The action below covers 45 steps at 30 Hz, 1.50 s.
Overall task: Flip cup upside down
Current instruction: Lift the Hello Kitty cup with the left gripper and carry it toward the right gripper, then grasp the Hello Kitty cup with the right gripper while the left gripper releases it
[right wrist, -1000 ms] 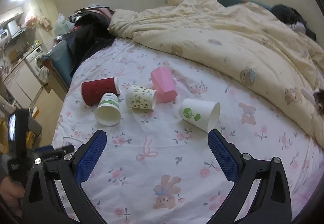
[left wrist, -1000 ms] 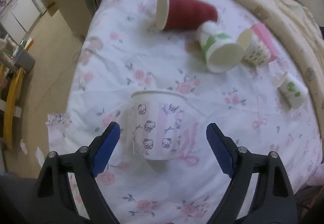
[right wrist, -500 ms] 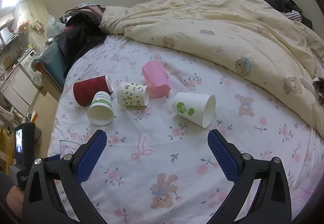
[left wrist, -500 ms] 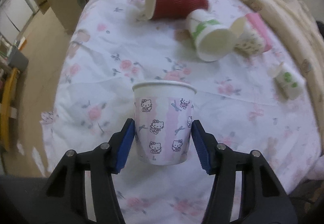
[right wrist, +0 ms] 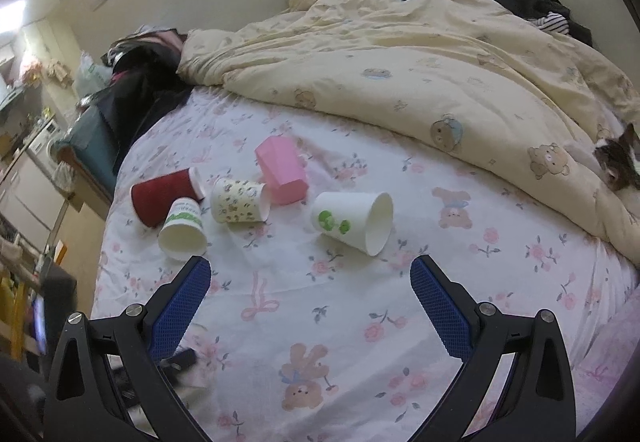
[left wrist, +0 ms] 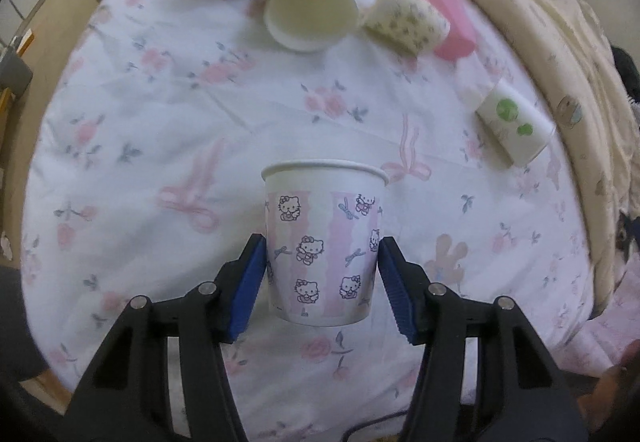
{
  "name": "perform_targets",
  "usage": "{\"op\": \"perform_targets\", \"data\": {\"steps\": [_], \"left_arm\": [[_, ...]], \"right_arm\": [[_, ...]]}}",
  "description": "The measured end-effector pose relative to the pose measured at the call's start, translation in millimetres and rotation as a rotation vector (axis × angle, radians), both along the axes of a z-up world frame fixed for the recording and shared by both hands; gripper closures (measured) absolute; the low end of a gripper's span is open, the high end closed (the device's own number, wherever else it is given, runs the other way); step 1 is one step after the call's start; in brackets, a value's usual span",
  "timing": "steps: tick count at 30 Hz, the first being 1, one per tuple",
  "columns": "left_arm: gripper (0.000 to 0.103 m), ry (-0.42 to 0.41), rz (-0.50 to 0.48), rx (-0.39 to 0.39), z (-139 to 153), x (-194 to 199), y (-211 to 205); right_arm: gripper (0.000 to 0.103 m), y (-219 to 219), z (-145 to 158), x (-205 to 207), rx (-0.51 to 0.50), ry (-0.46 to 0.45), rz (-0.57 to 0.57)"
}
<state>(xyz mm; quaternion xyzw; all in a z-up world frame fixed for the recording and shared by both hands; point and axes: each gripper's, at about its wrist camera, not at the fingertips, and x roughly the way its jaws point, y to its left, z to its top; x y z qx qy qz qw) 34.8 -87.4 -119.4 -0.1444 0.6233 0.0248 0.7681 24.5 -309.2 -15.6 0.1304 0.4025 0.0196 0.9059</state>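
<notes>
My left gripper [left wrist: 322, 274] is shut on a white paper cup with pink stripes and cat prints [left wrist: 323, 242]. The cup is upright, rim up, and held above the floral bedsheet [left wrist: 160, 90]. Its blue pads [left wrist: 250, 284] press both sides of the cup's lower half. My right gripper [right wrist: 310, 306] is open and empty, above the sheet in front of the lying cups. The held cup is hidden in the right wrist view.
Several cups lie on their sides on the sheet: a red one [right wrist: 160, 196], a white one with green print [right wrist: 182, 230], a patterned one [right wrist: 238, 200], a pink one [right wrist: 282, 170], a green-dot one [right wrist: 352, 222]. A cream duvet [right wrist: 420, 74] covers the far side. A cat [right wrist: 618, 162] lies at the right.
My left gripper closed on the cat-print cup, lifted it off the sheet and carried it toward the bed's middle. My right gripper stayed open and shifted slightly.
</notes>
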Motion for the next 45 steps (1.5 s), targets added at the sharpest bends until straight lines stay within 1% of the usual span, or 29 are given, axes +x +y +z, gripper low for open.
{"op": "perform_targets", "data": {"steps": [4, 6, 11, 16, 17, 19, 21, 23, 25, 30, 32, 36, 40, 43, 45], "left_arm": [[0.049, 0.014, -0.014, 0.021, -10, 3, -7], [0.049, 0.036, 0.002, 0.005, -13, 5, -4], [0.047, 0.049, 0.025, -0.015, -12, 8, -1], [0.046, 0.048, 0.006, -0.008, -8, 8, -2], [0.042, 0.05, 0.001, -0.008, -7, 8, -2], [0.014, 0.057, -0.01, -0.008, -6, 7, -3], [0.006, 0.052, -0.012, 0.005, -2, 4, -3], [0.006, 0.059, -0.014, 0.0, 1, 1, -2], [0.006, 0.052, -0.011, -0.009, 11, -3, 1], [0.006, -0.03, -0.02, 0.007, 50, -12, 18], [0.006, -0.053, -0.028, 0.022, 64, -15, 30], [0.006, -0.095, -0.044, 0.078, 85, -19, 58], [0.006, -0.14, -0.061, 0.188, 91, -23, 86], [0.006, -0.148, -0.025, 0.211, 87, -24, 106], [0.006, -0.177, -0.017, 0.202, 84, -24, 113]], "right_arm": [[0.001, -6, -1, 3, 0.005, 0.007, -0.013], [0.001, -6, -2, 3, 0.012, 0.015, -0.009], [0.001, -6, -1, 3, 0.026, 0.015, -0.003], [0.001, -4, -1, 3, 0.014, 0.014, -0.007], [0.001, -5, -1, 3, 0.009, 0.013, -0.013], [0.001, -6, -2, 4, 0.014, 0.017, -0.022], [0.001, -6, -2, 4, 0.015, 0.02, -0.024], [0.001, -4, -1, 4, 0.011, 0.02, -0.019], [0.001, -4, 0, 4, 0.009, 0.015, -0.016], [0.001, -4, 4, 2, 0.02, 0.003, -0.008], [0.001, -3, 4, 1, 0.023, 0.002, -0.005], [0.001, -1, 3, 0, 0.036, 0.013, 0.0], [0.001, 1, 0, -1, 0.039, 0.031, 0.009], [0.001, 4, -3, -2, 0.031, 0.042, 0.017], [0.001, 7, -6, -2, 0.02, 0.052, 0.024]]}}
